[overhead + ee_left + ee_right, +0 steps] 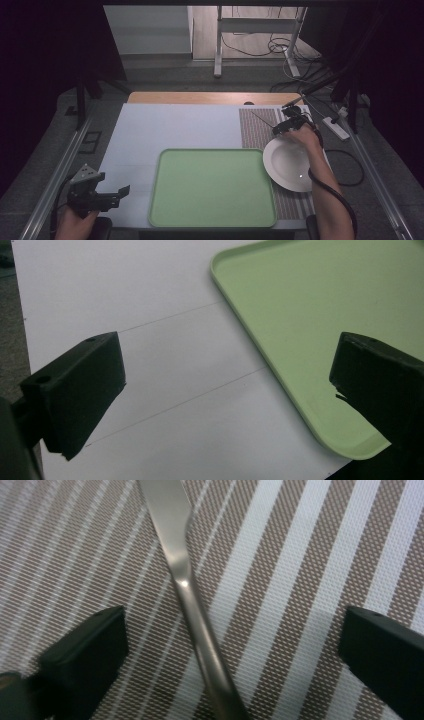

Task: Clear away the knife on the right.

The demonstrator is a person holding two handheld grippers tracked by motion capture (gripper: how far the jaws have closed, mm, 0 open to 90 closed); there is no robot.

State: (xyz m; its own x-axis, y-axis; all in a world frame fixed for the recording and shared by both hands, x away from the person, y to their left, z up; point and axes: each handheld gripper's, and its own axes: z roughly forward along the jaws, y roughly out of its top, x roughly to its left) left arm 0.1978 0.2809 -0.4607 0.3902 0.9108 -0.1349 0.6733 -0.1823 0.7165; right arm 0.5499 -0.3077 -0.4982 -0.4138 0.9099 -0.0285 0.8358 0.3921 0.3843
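Note:
A slim metal utensil [180,575] lies on a brown and white striped placemat [300,580]; its handle runs up between the jaws of my right gripper [232,645]. Those jaws stand wide apart and neither pad touches it. From the high view, the right gripper [281,127] hovers over the placemat [255,130] just beyond a white plate [287,162], and the utensil [262,119] shows as a thin line. My left gripper [119,196] is open and holds nothing near the table's front left corner. In its own view, the left gripper [225,390] faces the white tabletop [125,290].
A green tray [212,187] lies bare at the middle front of the table, and its near corner [310,315] reaches toward the left gripper's right jaw. The plate overlaps the placemat's right side. Desk legs and cables stand on the floor beyond the table.

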